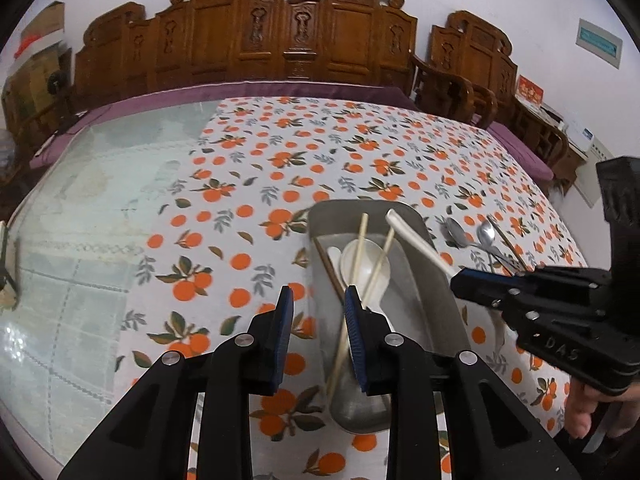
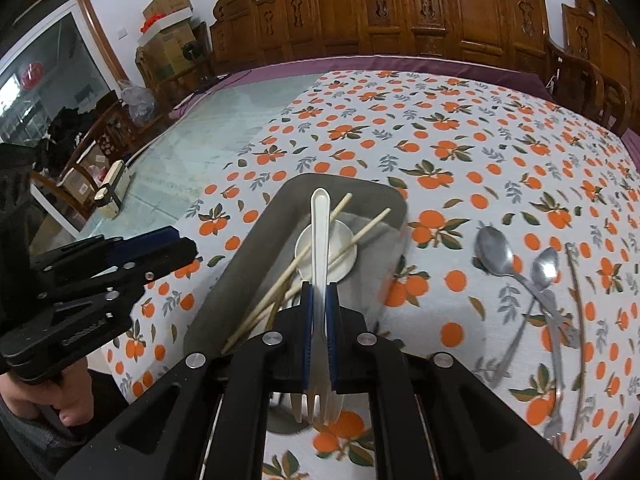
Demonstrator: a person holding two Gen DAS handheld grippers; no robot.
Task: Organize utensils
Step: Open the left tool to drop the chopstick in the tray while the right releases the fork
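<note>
Left hand-held gripper (image 1: 316,332) parted; right hand-held gripper (image 2: 319,332) clamped.

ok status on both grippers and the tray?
Left gripper open, empty. Right gripper shut on white plastic fork over grey tray. Metal spoons remain on the tablecloth.

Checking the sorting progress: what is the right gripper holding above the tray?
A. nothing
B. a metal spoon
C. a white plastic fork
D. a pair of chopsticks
C: the right gripper is shut on the white plastic fork, its tines pointing back toward the camera, over the grey tray.
</note>
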